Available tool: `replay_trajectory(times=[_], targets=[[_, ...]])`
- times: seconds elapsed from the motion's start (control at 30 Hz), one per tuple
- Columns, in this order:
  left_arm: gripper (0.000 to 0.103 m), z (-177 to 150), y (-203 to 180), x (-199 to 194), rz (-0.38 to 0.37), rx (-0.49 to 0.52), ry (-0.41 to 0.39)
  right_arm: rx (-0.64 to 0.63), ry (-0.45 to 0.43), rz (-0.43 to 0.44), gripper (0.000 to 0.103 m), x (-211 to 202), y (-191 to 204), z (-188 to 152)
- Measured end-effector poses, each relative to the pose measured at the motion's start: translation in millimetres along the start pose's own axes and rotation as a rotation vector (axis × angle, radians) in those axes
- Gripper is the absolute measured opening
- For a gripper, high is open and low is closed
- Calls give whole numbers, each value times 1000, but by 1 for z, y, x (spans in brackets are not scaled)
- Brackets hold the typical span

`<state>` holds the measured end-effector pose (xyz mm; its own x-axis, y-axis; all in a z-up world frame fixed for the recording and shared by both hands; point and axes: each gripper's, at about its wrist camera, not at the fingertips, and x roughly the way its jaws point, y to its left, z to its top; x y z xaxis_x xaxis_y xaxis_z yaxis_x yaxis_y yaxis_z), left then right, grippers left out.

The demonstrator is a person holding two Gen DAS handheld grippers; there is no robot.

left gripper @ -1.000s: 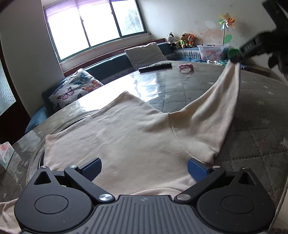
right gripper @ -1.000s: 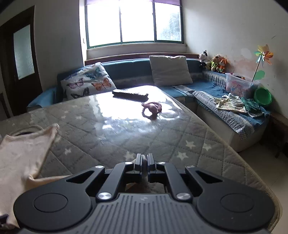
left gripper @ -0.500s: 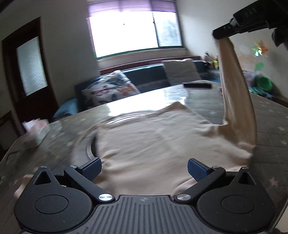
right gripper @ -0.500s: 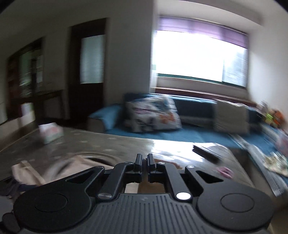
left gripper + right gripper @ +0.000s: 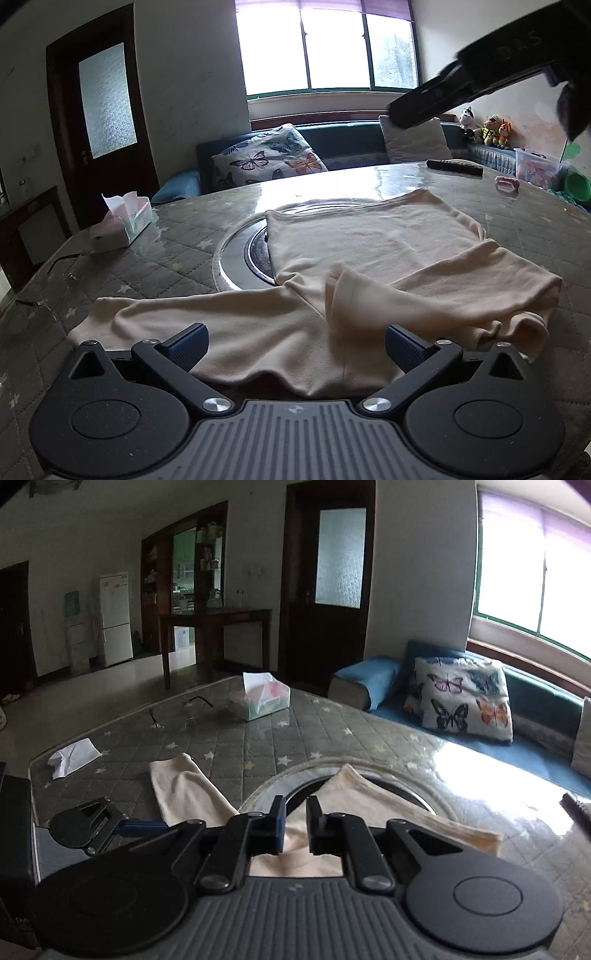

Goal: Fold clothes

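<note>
A cream long-sleeved top [image 5: 369, 251] lies flat on the quilted table. Its right sleeve [image 5: 461, 284] is folded across the body; its left sleeve [image 5: 177, 314] stretches out to the left. My left gripper [image 5: 295, 341] is open and empty, low over the near edge of the top. My right gripper [image 5: 294, 823] hovers above the top [image 5: 369, 805] with its jaws a small gap apart and nothing between them. It shows as a dark bar in the left wrist view [image 5: 472, 85], up high at the right.
A tissue box [image 5: 123, 225] and eyeglasses [image 5: 177, 710] lie at the table's left. A crumpled paper [image 5: 72, 757] lies near the edge. A remote [image 5: 454, 166] and a pink item [image 5: 508, 182] sit far right. A metal-rimmed round inset [image 5: 243, 254] lies under the top.
My right gripper carried the right sleeve up and over, let it drop across the body, and opened slightly. It now points left. My left gripper stayed open and turned left.
</note>
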<state>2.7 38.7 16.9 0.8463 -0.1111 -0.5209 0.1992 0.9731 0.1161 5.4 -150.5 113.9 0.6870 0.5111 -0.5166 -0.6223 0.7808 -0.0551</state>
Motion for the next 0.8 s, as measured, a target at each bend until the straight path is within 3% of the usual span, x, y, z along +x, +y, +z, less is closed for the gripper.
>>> replay_trajectory(times=[0.23, 0.47, 0.67, 0.73, 0.8], targets=[[99, 8, -11, -2, -26, 12, -28, -32, 70, -91, 15, -24, -34, -12], [88, 13, -13, 14, -41, 1, 3, -17, 233, -126, 15, -28, -68, -68], [58, 11, -12, 23, -76, -14, 47, 69, 280, -93, 15, -19, -69, -123], [35, 9, -14, 23, -93, -4, 58, 101, 290, -90, 15, -16, -70, -134], [21, 7, -14, 23, -108, 6, 68, 127, 278, -83, 15, -20, -74, -139]])
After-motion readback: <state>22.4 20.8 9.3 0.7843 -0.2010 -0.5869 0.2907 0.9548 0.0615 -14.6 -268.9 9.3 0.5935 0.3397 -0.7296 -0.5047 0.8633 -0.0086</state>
